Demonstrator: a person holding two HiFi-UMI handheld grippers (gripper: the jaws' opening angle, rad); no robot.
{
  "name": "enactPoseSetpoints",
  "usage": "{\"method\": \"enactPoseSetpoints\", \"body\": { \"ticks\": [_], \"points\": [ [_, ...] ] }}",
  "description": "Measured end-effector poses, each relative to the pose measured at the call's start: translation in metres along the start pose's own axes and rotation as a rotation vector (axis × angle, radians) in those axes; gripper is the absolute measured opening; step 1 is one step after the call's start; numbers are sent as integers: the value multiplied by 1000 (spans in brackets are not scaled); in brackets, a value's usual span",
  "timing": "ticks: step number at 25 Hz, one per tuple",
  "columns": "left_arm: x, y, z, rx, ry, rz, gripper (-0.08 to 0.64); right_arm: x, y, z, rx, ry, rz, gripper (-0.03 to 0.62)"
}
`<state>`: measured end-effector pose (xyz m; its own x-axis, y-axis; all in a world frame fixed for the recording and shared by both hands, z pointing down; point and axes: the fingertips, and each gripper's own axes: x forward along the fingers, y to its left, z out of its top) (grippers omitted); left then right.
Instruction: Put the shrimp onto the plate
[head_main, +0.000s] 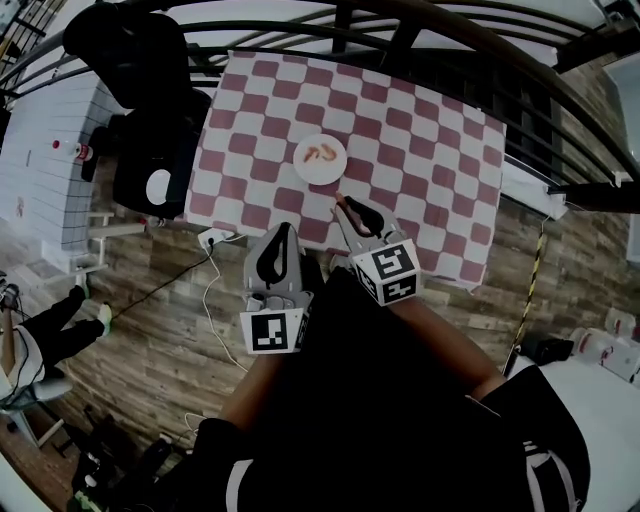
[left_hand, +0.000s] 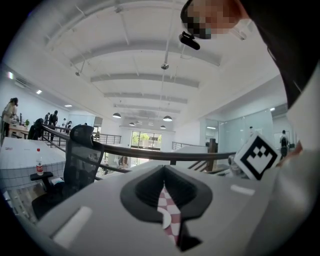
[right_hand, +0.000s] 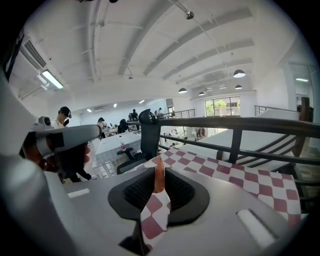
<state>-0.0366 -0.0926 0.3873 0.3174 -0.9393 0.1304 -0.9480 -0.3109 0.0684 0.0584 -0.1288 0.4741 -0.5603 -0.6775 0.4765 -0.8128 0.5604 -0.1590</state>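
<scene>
A white plate (head_main: 336, 168) lies on the red-and-white checkered tablecloth (head_main: 430, 150), with two orange shrimp (head_main: 320, 153) on it. My right gripper (head_main: 346, 207) hovers over the cloth's near edge, just below and right of the plate, shut on another orange shrimp (head_main: 341, 200). In the right gripper view that shrimp (right_hand: 159, 176) stands upright between the pads. My left gripper (head_main: 283, 233) hangs off the near edge of the table, lower left of the plate, with its jaws closed and nothing in them. Through its slit, the left gripper (left_hand: 163, 187) view shows a sliver of the plate (left_hand: 164, 218).
A black office chair (head_main: 150, 140) stands at the table's left side. A white power strip (head_main: 215, 238) with cables lies on the wooden floor by the table's near left corner. A dark railing (head_main: 420, 30) runs behind the table.
</scene>
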Motion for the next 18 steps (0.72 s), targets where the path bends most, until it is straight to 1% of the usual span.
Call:
{"method": "enactPoseSetpoints", "body": {
  "ticks": [5, 8, 10, 12, 16, 18],
  "points": [
    [10, 6, -5, -11, 24, -24, 9, 26, -1, -7, -56, 68, -2, 63],
    [18, 18, -1, -30, 15, -13, 9, 43, -6, -10, -94, 98, -13, 63],
    [18, 25, -4, -43, 32, -9, 9, 51, -8, -13, -113, 118, -19, 63],
    [19, 32, -5, -50, 43, -5, 9, 60, -10, -15, -118, 136, -22, 63],
    [31, 43, 0, -54, 16, -4, 9, 80, -14, -21, -114, 177, -29, 63],
    [37, 46, -3, -64, 17, -12, 9, 92, -17, -25, -113, 198, -33, 63]
  ]
}}
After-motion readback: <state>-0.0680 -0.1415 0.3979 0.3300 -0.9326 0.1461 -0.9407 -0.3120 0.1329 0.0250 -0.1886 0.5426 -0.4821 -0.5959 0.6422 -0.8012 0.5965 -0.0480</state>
